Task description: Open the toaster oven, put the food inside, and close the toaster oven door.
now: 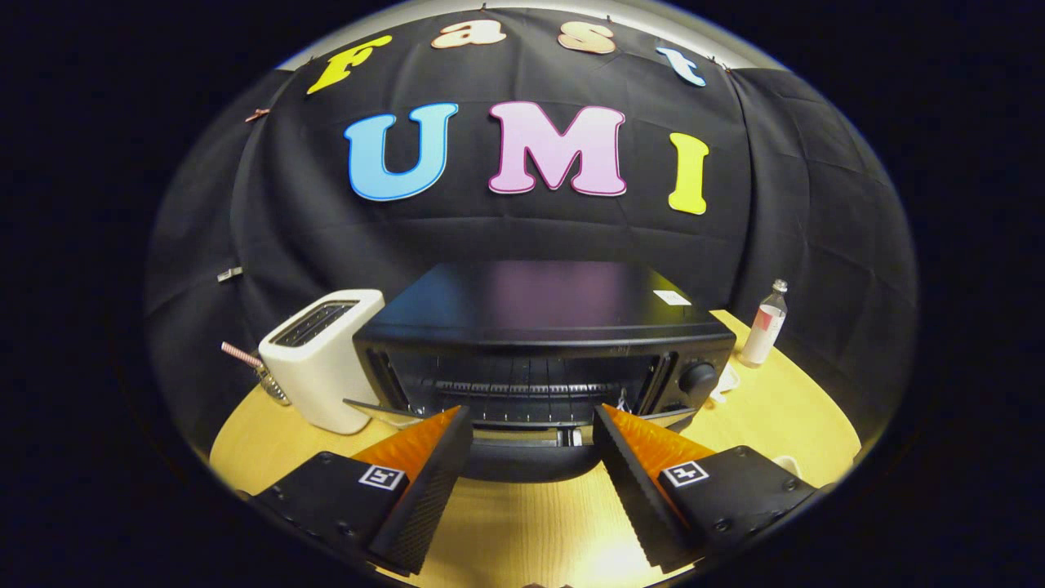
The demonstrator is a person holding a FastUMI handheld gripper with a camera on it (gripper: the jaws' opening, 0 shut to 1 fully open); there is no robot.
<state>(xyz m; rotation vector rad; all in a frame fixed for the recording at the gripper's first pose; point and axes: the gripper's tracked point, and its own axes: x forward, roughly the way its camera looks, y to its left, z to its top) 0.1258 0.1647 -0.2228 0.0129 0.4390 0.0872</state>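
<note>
A black toaster oven (539,310) stands on the wooden table (522,523) straight ahead of me. Its door (522,464) is swung down and outward, and the wire rack (522,389) inside the dark cavity is in plain sight. The door's silvery handle bar (531,434) runs across between my fingers, close to their tips. My gripper (531,408) is open, fingers spread wide on either side of the lowered door and holding nothing. I cannot make out any food on the rack. A round control knob (696,377) sits on the oven's right panel.
A white slot toaster (322,359) stands just left of the oven, with a striped straw and a small metal item (260,371) beside it. A small bottle (764,327) stands at the back right. Something white (725,382) lies by the oven's right side.
</note>
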